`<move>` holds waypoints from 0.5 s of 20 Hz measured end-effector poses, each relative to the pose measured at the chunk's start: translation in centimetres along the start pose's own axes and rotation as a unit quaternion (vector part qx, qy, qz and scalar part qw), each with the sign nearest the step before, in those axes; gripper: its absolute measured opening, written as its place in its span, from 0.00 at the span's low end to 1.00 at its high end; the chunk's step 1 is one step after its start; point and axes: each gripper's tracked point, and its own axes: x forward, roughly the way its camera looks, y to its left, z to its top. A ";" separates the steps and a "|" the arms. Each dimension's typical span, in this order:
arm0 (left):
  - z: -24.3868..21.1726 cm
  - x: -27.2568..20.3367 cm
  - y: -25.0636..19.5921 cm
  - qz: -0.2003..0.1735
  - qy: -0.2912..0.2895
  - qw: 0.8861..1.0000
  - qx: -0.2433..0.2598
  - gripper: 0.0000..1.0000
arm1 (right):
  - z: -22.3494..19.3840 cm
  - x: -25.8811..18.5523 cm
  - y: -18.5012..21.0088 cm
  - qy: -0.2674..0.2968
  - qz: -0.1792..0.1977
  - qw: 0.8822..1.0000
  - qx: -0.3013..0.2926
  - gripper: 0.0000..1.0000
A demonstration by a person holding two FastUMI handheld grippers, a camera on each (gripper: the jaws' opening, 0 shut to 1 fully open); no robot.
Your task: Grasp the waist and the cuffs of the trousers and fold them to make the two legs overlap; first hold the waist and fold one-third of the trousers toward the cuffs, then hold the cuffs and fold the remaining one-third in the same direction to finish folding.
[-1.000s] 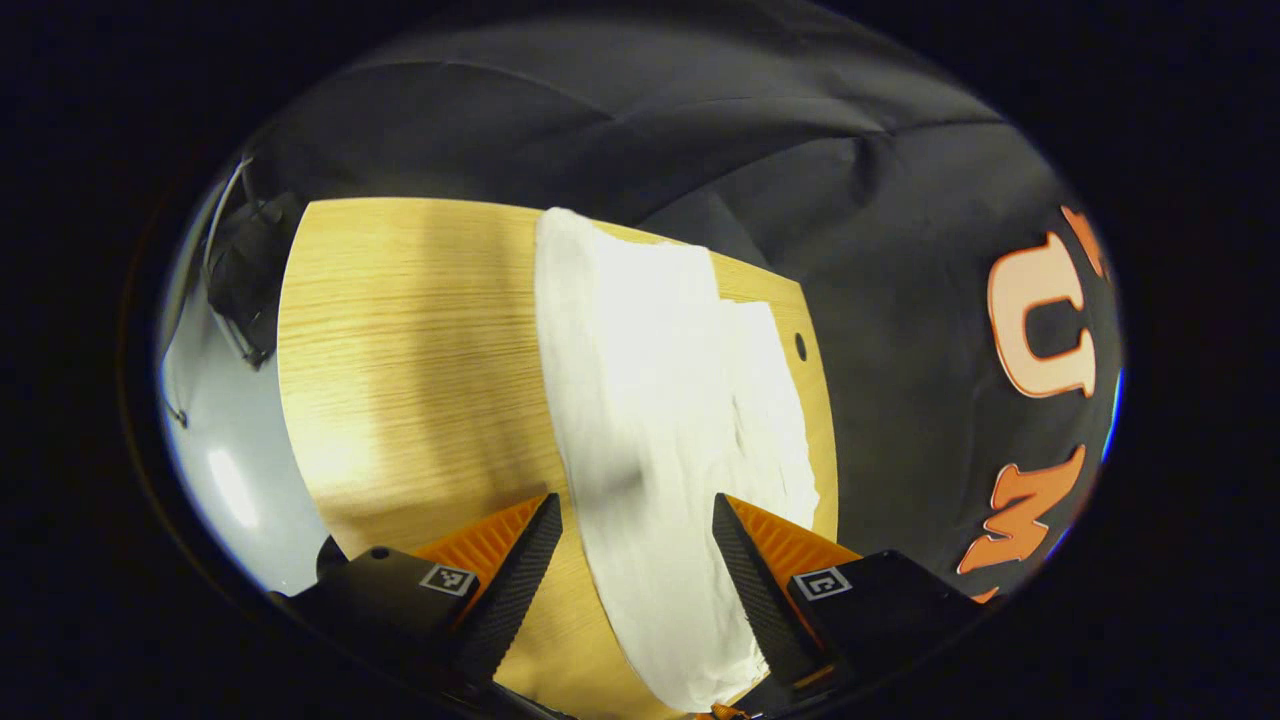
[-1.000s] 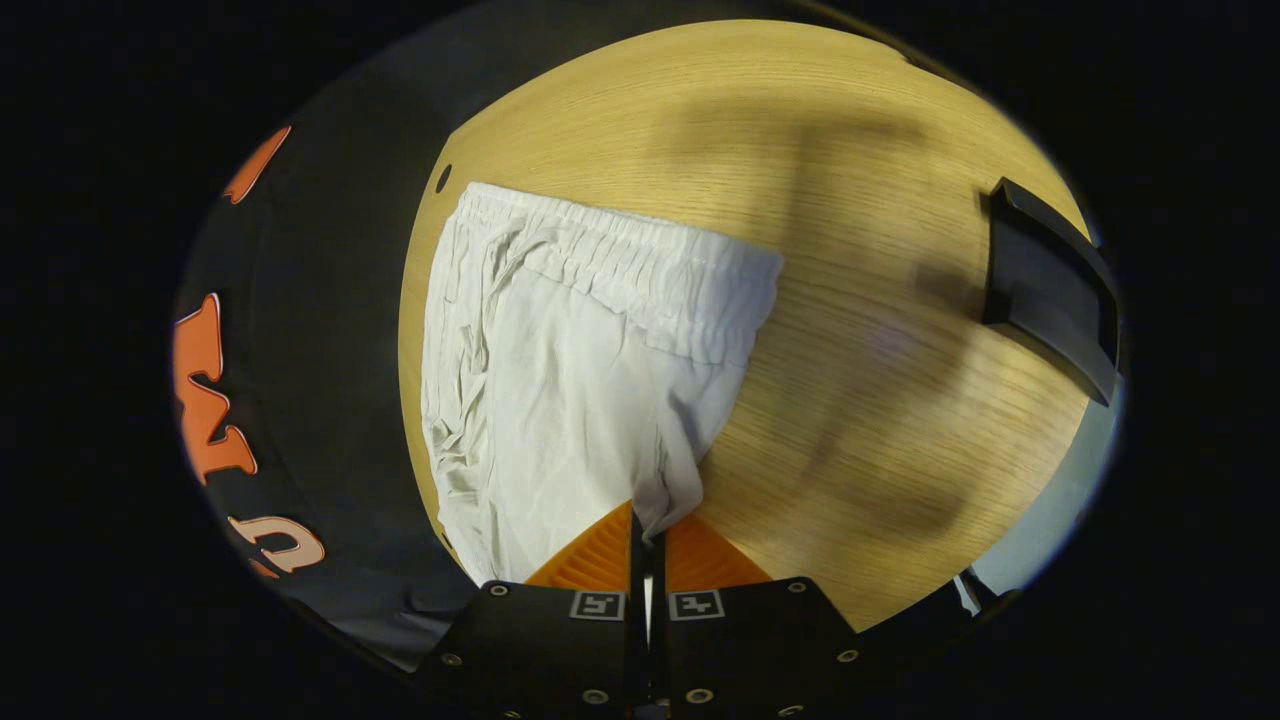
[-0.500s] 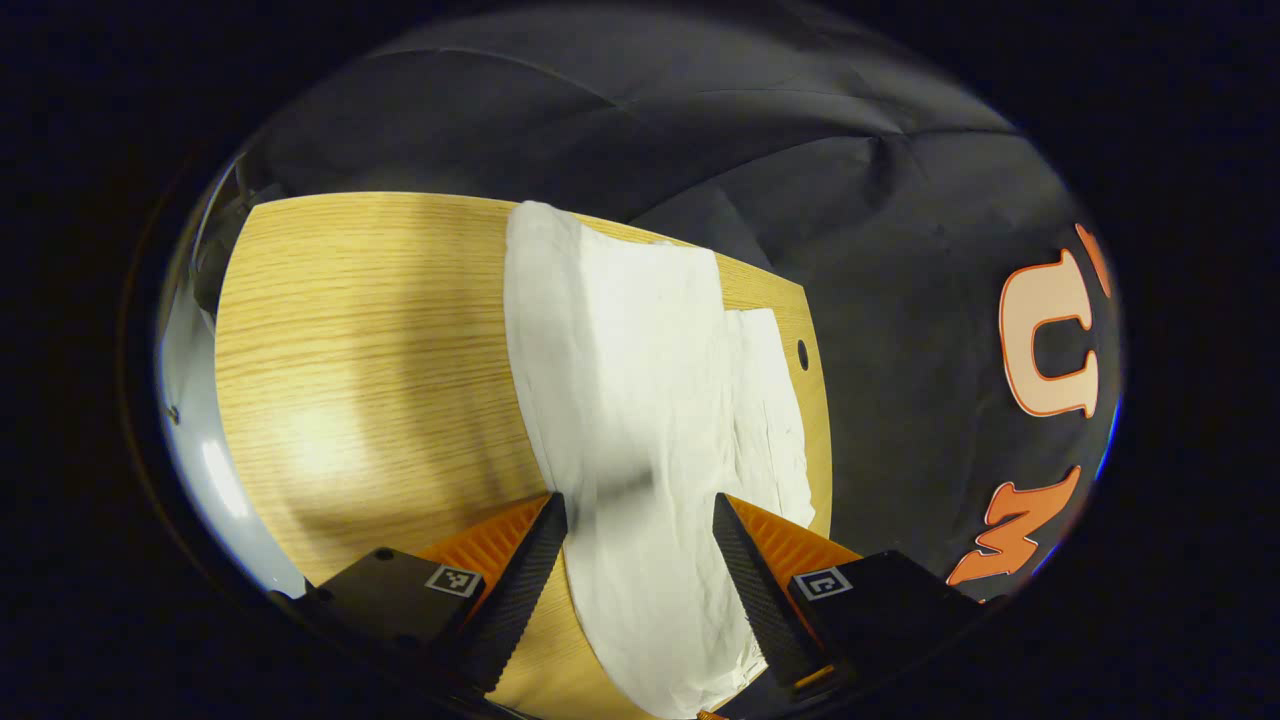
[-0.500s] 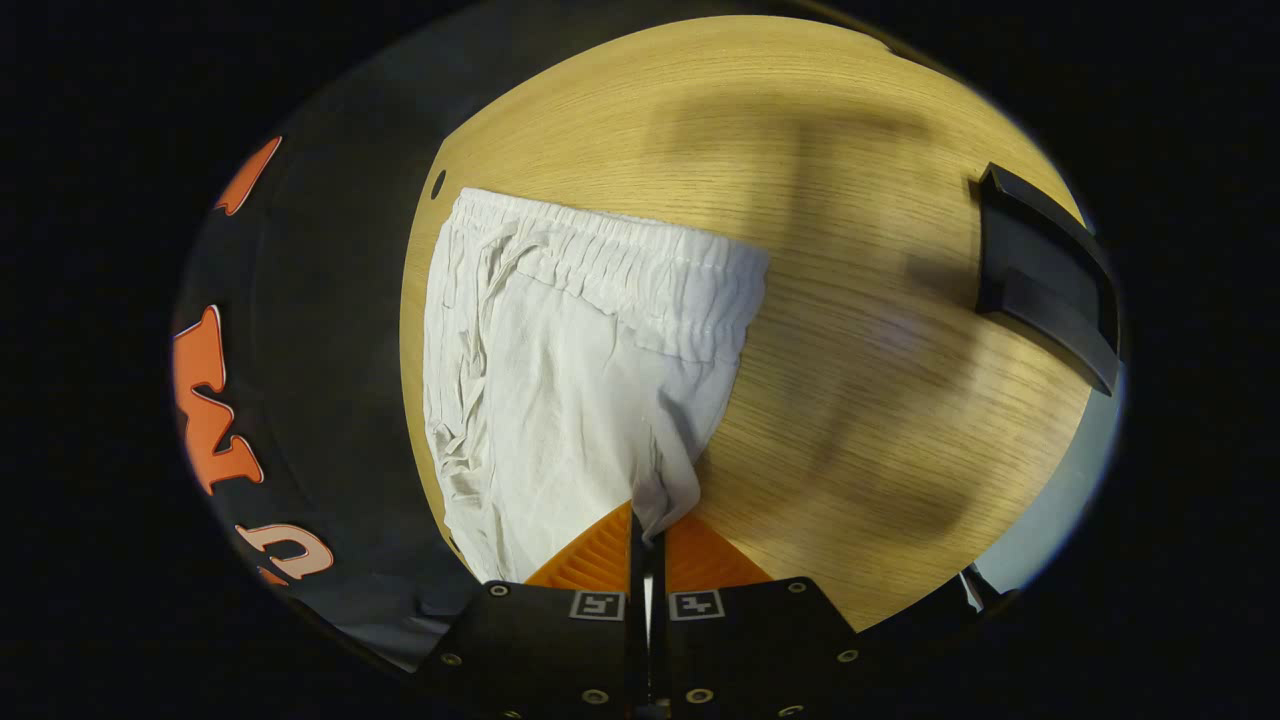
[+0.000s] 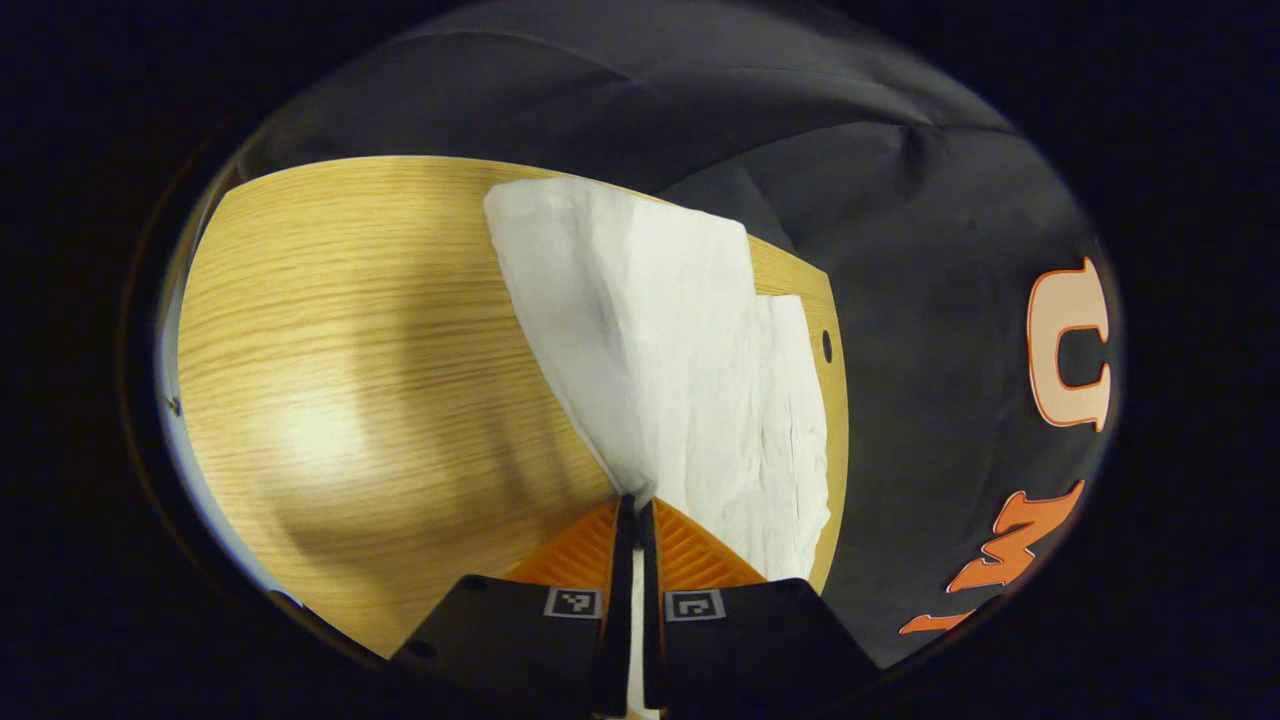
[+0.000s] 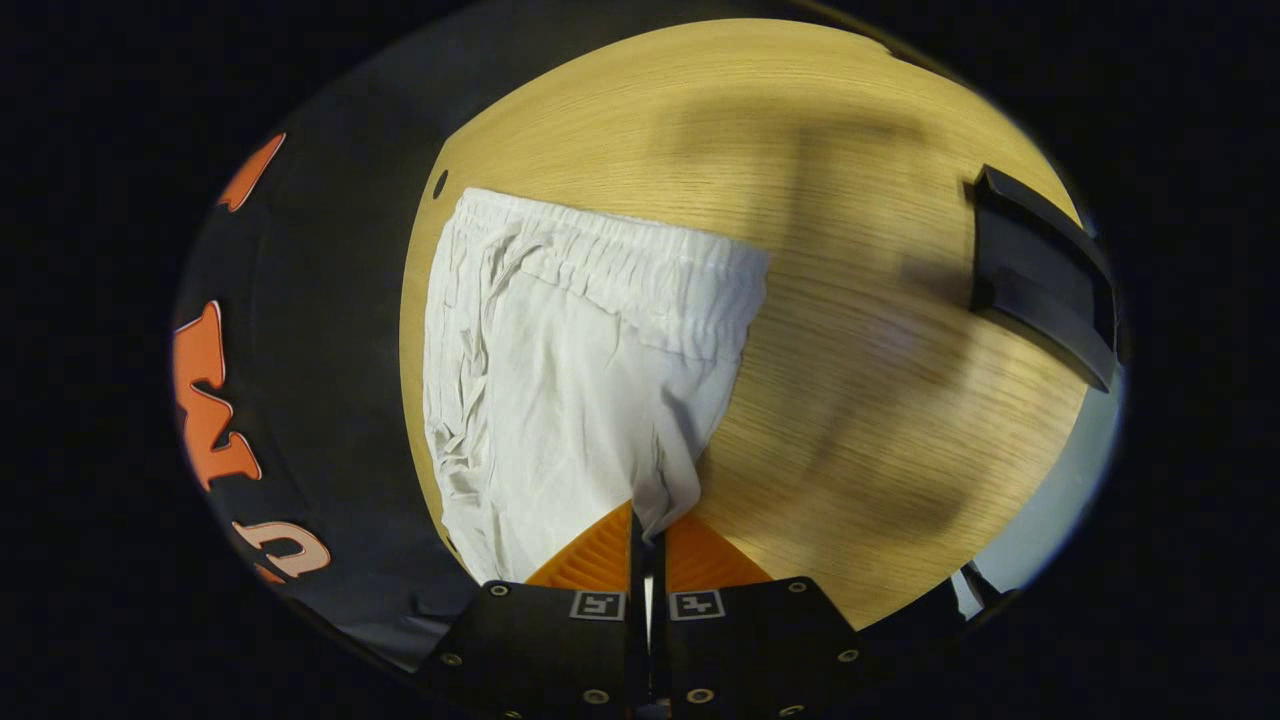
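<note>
The white trousers (image 6: 560,380) were found lying on the wooden surface (image 6: 850,300), along the edge nearest the booth wall. In the right gripper view the elastic waist (image 6: 620,270) was seen at the far end, flat and ungripped. The right tongs (image 6: 647,528) were pressed together on a fold of cloth at the near edge of the garment. In the left gripper view the left tongs (image 5: 635,505) were likewise clamped on the cloth's edge, the fabric being drawn up taut from the pinch.

One layer was noted lying over another (image 5: 790,400), offset. The legs were therefore judged to be partly or wholly overlapped, though this could not be confirmed. Both thirds folds were judged as not yet done, since the waist lay unfolded.

The cuffs could not be made out. Which part of the trousers each tongs held was unclear, the pinch points being hidden by the fingers. A dark object (image 6: 1045,275) at the surface's edge was cut off and not identified.
</note>
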 end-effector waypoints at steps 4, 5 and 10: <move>2.0 -2.0 -0.4 0.007 0.032 0.998 0.046 0.04 | 0.2 -1.1 1.1 -0.023 0.015 1.000 0.002 0.02; 2.9 -2.7 -0.6 0.006 0.034 0.998 0.056 0.04 | 0.2 -1.5 1.4 -0.028 0.019 0.999 0.002 0.02; 4.1 -5.6 -3.2 -0.016 0.060 0.995 0.073 0.04 | 0.7 -4.2 3.2 -0.056 0.041 0.998 -0.002 0.01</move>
